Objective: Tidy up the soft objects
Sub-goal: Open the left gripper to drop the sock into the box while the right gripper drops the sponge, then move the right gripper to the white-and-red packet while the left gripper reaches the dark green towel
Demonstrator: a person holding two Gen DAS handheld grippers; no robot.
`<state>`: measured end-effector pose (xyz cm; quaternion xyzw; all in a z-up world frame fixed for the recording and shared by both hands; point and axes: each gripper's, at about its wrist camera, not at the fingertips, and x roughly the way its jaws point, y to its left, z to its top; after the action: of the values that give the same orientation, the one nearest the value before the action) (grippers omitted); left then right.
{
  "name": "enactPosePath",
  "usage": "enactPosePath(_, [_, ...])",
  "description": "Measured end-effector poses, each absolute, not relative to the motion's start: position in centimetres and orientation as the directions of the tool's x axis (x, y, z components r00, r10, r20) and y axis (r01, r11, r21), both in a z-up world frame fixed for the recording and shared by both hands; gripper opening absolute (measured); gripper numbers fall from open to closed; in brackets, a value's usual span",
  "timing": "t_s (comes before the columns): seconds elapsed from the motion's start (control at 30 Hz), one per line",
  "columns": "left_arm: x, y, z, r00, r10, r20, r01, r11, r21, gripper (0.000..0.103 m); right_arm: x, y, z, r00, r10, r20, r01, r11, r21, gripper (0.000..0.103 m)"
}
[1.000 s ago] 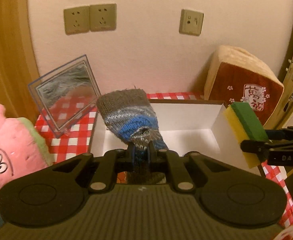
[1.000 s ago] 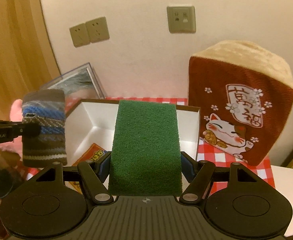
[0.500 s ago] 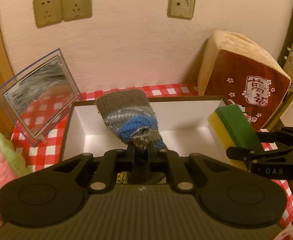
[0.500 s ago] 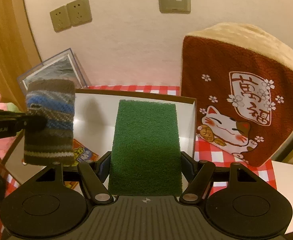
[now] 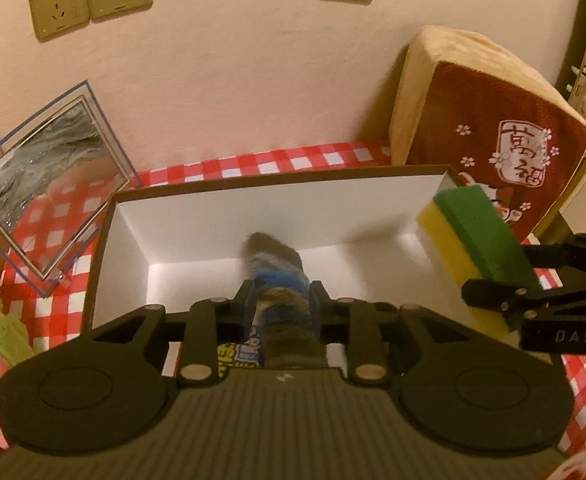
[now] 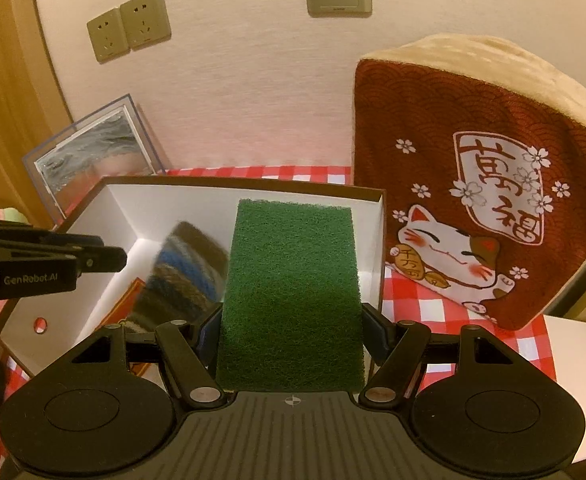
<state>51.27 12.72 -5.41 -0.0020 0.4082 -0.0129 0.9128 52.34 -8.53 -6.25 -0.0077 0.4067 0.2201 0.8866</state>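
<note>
Half a second ago the left gripper (image 5: 279, 300) pinched the striped knit sock (image 5: 279, 280) tightly, with the sock standing up above its fingers. Now those fingers are spread apart and the sock appears motion-blurred between them, lower down inside the white cardboard box (image 5: 333, 204). In the right wrist view the sock (image 6: 187, 276) is a smeared shape against the box's white floor, beside the left gripper (image 6: 93, 258); whether any finger still touches it cannot be told.

The right gripper (image 6: 291, 328) remains clamped on the green and yellow sponge (image 6: 293, 292), held over the right end of the box (image 6: 377, 240), much as before. From the left wrist view the sponge (image 5: 473, 236) shows its yellow layer beneath the green pad, gripped by the right gripper (image 5: 505, 292).

The sock's lower part is hidden behind the left gripper's body, and a printed item (image 5: 239, 354) on the box floor is mostly covered. The lucky-cat cushion (image 6: 473, 184) leans against the wall, and the clear picture frame (image 5: 49, 188) stands on the red checked tablecloth (image 5: 277, 162).
</note>
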Motion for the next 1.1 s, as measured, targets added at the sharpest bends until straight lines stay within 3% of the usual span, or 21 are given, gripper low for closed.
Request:
enactPosePath(0.43, [50.2, 13.3, -4.9, 0.667, 0.024, -0.745, 0.003, 0.999, 0.034, 0.033, 53.2, -7.6, -6.1, 0.587, 0.392, -0.708, -0.402, 0.901, 0.165, 0.07])
enactPosePath(0.6, [49.7, 13.3, -4.4, 0.669, 0.024, -0.742, 0.0, 0.999, 0.033, 0.039, 53.0, -7.5, -5.5, 0.629, 0.394, -0.67, -0.397, 0.904, 0.159, 0.084])
enactPosePath(1.1, [42.3, 14.7, -1.8, 0.701, 0.03, -0.713, -0.048, 0.999, -0.005, 0.051, 46.9, -14.0, -2.6, 0.645, 0.445, -0.621, -0.382, 0.892, 0.242, 0.085])
